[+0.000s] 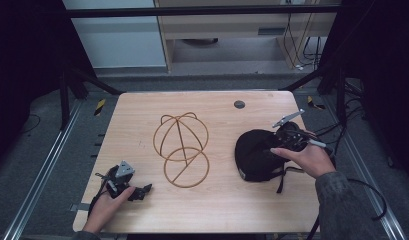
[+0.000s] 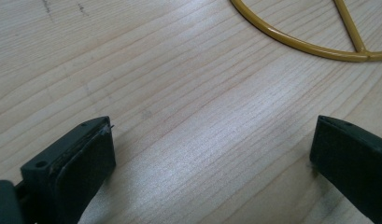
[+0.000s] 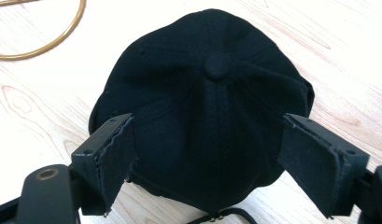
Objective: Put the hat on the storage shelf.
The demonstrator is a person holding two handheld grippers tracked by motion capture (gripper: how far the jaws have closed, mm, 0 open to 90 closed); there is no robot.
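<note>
Work in hand: the person is reaching for a black cap (image 1: 257, 154), most likely to seat it on the wire hat stand (image 1: 181, 149).
Cap: it is lying crown-up on the right part of the counter (image 1: 217, 200), well apart from the stand; its top button (image 3: 217, 66) is facing the right tool's camera.
Right tool (image 3: 209, 163): it is hovering spread wide over the cap's rear, one jaw on each side of the crown, gripping nothing yet.
Left tool (image 2: 212, 154): it is resting released on bare wood near the counter's front left, just short of the stand's base ring (image 2: 310, 42).
Stand: it is sitting empty at mid-counter.
Progress: judging from this, the task is only beginning; the grasp is not yet made.
Left to do: closing on the cap, lifting it, carrying it over and settling it on the dome.
</note>
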